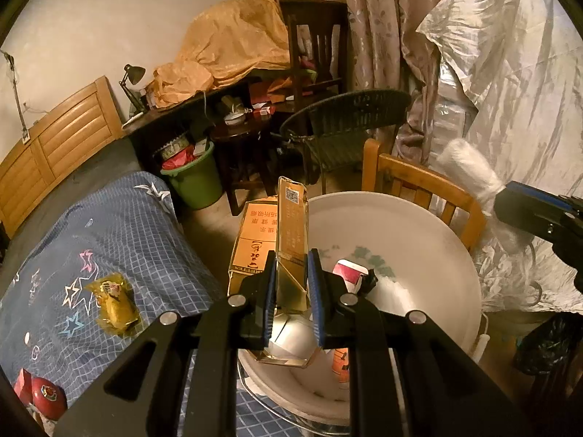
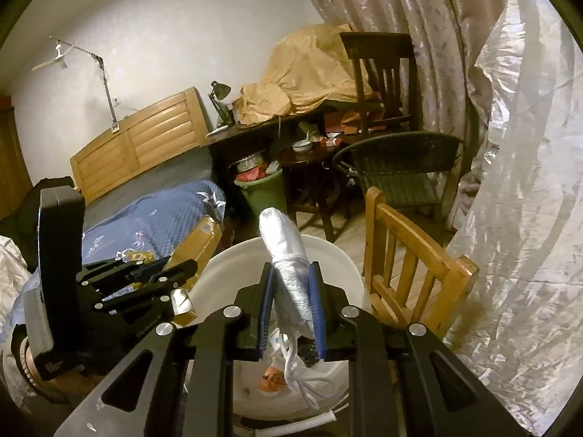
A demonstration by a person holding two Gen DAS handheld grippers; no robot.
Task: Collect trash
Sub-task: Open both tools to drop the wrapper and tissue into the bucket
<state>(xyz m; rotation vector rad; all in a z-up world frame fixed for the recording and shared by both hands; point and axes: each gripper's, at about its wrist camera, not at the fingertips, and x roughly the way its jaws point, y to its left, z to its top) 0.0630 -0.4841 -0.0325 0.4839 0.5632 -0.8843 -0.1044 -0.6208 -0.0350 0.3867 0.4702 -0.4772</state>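
Gold and shiny, the flattened cigarette carton (image 1: 291, 251) sits pinched between the two blue pads of the left gripper (image 1: 291, 291). Its long side points straight ahead, away from the gripper, tipping up over the near rim of the white basin (image 1: 430, 291). Under the fingers, inside the basin, lies a red and white pack (image 1: 349, 271).

The right gripper (image 2: 291, 302) squeezes a rolled white bundle (image 2: 288, 255). The bundle sticks out forward and up over the basin, and its strings hang down behind the pads.
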